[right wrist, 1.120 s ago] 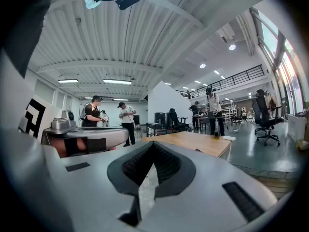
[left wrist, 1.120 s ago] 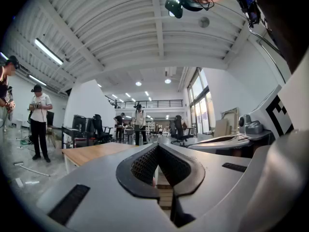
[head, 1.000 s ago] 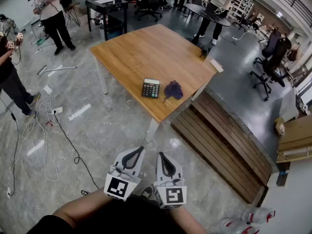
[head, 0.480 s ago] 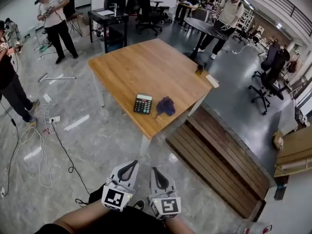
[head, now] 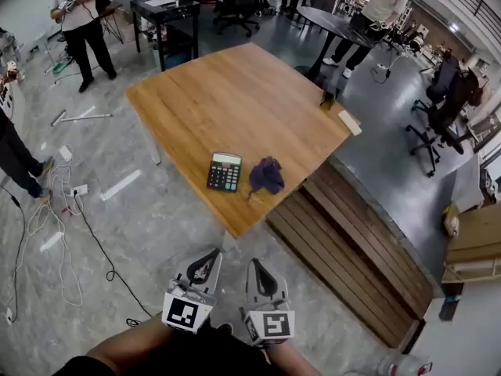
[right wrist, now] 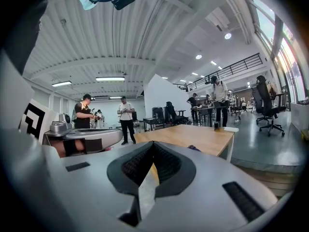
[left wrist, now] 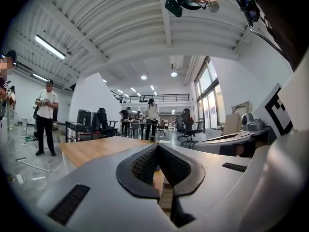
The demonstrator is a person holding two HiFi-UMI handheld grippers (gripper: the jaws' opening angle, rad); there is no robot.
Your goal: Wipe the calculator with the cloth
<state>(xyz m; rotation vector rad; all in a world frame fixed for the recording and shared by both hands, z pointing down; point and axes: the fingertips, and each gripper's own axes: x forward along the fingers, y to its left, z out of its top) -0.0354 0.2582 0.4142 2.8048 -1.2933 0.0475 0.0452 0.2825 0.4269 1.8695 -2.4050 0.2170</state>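
No legible text, brand, number or sign in any view.

Calculator [head: 224, 171] on table [head: 235, 92]: key legends and display too small to read.

Left gripper [head: 208, 258], left marker cube [head: 186, 313]: black-and-white square pattern only (coded blocks, no letters or digits).

Right gripper [head: 257, 266], right marker cube [head: 274, 325]: same kind of pattern, different block layout.

Left gripper view and right gripper view: corner of one such pattern at frame edge, cropped, not readable as text.
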